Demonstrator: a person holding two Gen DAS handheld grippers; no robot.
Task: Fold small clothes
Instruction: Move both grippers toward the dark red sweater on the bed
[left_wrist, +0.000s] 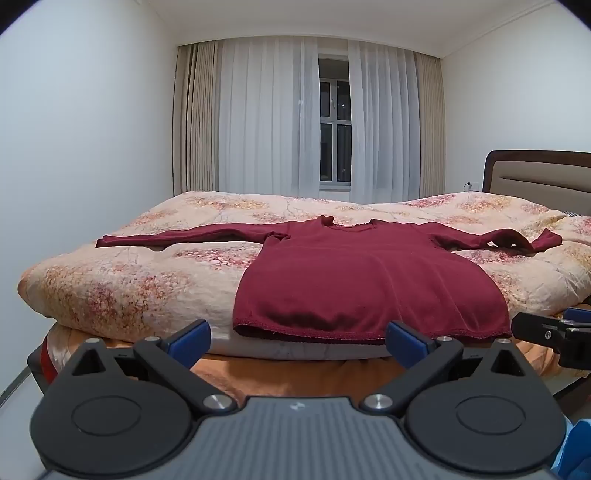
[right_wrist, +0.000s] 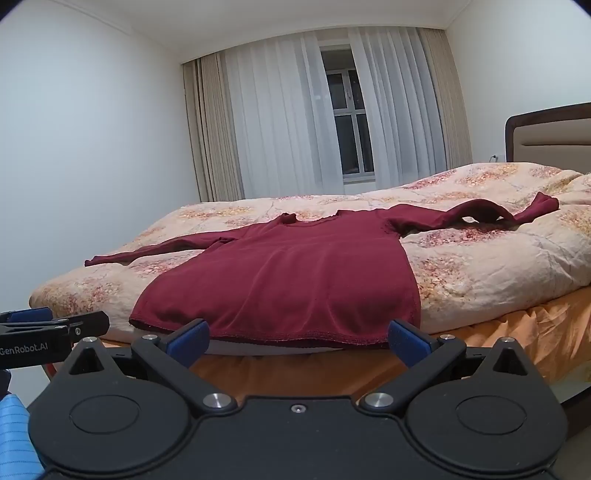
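dark red long-sleeved top (left_wrist: 369, 280) lies flat, spread on the floral quilt (left_wrist: 122, 288) at the near side of the bed. body axis runs from the hem, which overhangs the near quilt edge, away to the neckline toward the window (left_wrist: 334, 129). sleeves reach out crosswise: the left one straight and flat, the right one humped and bent near the cuff, toward the headboard (left_wrist: 543, 173). bare quilt lies on both sides of the body and beyond the neckline. left gripper (left_wrist: 297, 341) and right gripper (right_wrist: 298, 341) sit just short of the hem, side by side, jaws spread wide, nothing between the blue pads. orange sheet (right_wrist: 517, 332) shows below the quilt.
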